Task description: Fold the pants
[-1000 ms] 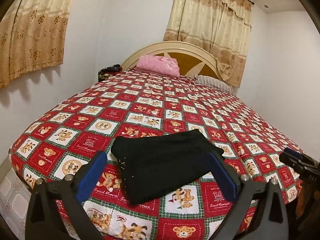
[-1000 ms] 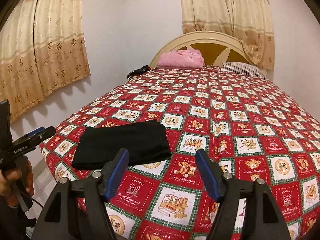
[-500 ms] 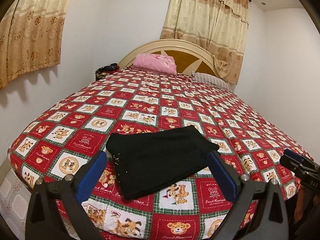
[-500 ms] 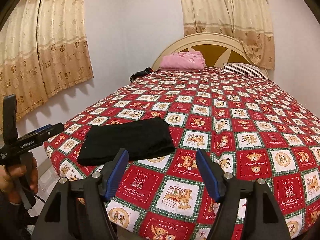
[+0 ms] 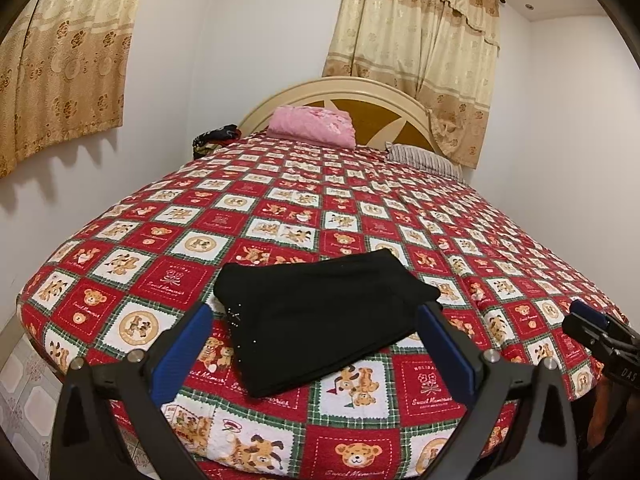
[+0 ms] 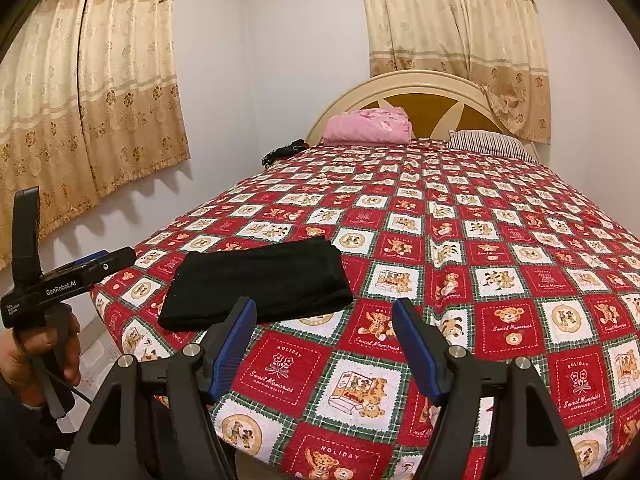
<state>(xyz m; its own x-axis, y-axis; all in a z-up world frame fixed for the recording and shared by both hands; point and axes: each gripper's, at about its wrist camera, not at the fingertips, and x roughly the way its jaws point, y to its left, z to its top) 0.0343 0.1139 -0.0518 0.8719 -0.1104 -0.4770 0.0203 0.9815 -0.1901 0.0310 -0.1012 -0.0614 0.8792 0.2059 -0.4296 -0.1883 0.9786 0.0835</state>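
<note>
The black pants [image 5: 320, 316] lie folded into a flat rectangle near the foot corner of the bed, also seen in the right wrist view as the black pants [image 6: 260, 288]. My left gripper [image 5: 316, 348] hangs open just short of them, its blue pads [image 5: 182, 350] apart with nothing between. My right gripper [image 6: 324, 344] is open too, over the quilt to the right of the pants and touching nothing. In the right wrist view the left gripper [image 6: 108, 260] shows at the left edge, held by a hand [image 6: 40, 352].
The bed carries a red bear-patterned quilt [image 5: 280, 216] reaching its rounded foot edge. A pink folded blanket [image 5: 312, 126] and a striped pillow [image 5: 424, 160] lie by the headboard [image 5: 372, 100]. Dark items [image 5: 216, 138] sit at the bed's far left corner. Curtains hang on both walls.
Both views have drawn slightly back and up from the bed, so the pants sit a little farther from the fingers. Both grippers stay open and the pants have not moved.
</note>
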